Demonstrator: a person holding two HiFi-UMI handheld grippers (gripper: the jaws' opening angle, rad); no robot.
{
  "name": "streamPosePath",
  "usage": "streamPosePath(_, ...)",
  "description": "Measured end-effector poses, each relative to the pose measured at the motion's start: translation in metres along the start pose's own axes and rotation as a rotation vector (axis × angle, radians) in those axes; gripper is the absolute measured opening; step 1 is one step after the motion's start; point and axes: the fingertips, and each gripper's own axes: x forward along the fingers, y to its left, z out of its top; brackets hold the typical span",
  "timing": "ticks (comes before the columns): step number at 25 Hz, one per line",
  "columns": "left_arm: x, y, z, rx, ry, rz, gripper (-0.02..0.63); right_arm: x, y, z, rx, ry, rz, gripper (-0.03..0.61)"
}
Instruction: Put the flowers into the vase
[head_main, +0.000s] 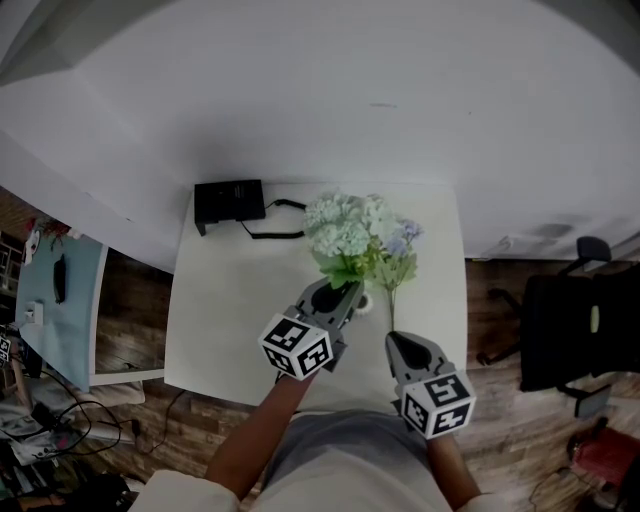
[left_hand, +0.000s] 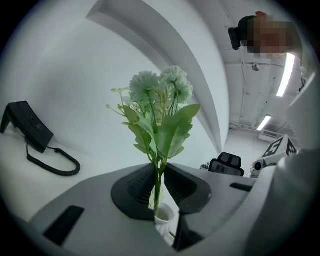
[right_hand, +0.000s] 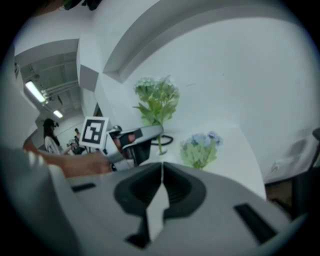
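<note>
A phone (head_main: 229, 203) sits at the back left of the surface (head_main: 225, 320). The left claw (left_hand: 159, 167), jaws a little apart, has the stem of the white flowers (left_hand: 159, 90) between them, and the stem stands upright in the vase (left_hand: 164, 216). Just right, blue flowers (head_main: 400, 245) lie on the surface. The right claw (right_hand: 161, 165) is closed and empty.

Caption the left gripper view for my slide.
Pale green flowers, stem standing in the small white vase, between the left gripper's slightly parted jaws.
</note>
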Motion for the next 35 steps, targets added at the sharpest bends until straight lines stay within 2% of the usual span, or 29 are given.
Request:
streamPosePath(23,-0.003,-0.001,-0.029,0.047,0.064,0.045,0.086,-0.002,0.000,0.000,-0.005,-0.005,0.001,0.023)
streamPosePath(28,-0.004,0.002,-0.032,0.031,0.072,0.049,0.129,-0.001,0.001,0.001,-0.006,-0.005,0.003,0.023)
streamPosePath(35,-0.009,0.001,-0.038,-0.016,0.070,0.064,0.144,-0.003,0.001,0.001,-0.009,-0.005,0.004,0.023)
